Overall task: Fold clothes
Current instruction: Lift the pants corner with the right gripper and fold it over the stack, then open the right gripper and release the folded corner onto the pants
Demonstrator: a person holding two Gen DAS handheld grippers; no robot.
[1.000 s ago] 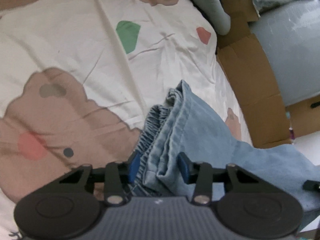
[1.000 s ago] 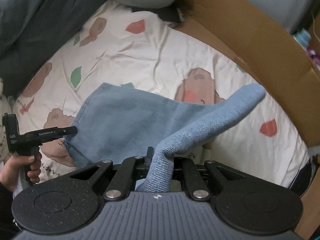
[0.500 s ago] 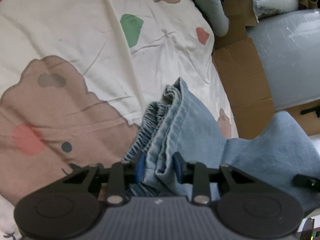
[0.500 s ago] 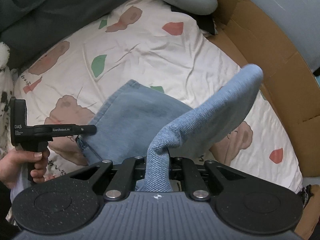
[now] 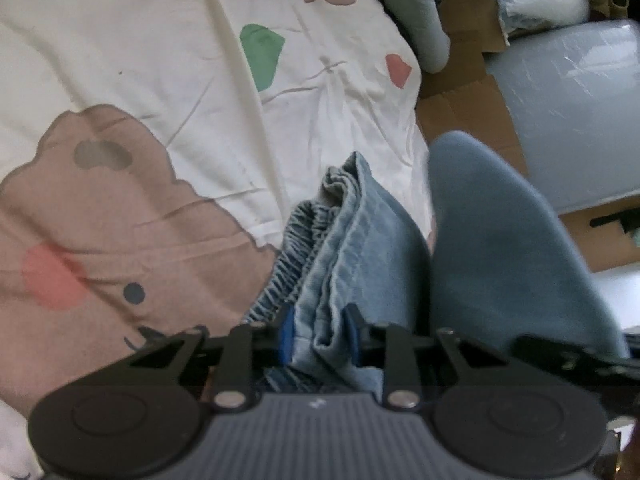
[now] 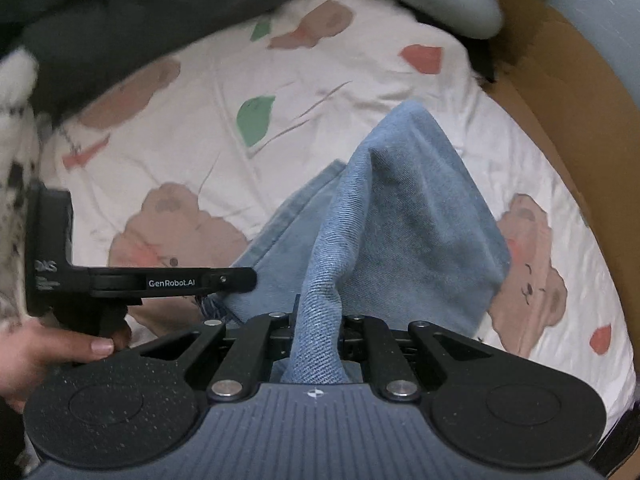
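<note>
Jeans in pale blue denim lie on the bed sheet, toward its right edge where cardboard stands along the side. The left gripper is at the gathered elastic waistband; its jaws are closing on the bunched layers of that end, which sit between the blue pads. The right gripper is pressed together on a fold of the leg fabric, lifting it into a tent above the part lying flat. A hand holding the other tool shows at the left of the right wrist view.

Denim like this looks soft but fairly heavy for cloth, so a lifted part will likely sag and drag the rest with it. It is not fragile and not slippery, and the weave gives the pads good bite. Stacked layers at the waistband are thick, so a pinch there may catch only the top ones. Best holds, I judge, are the waistband seam at 1 end and the hem or outer seam at the other.
</note>
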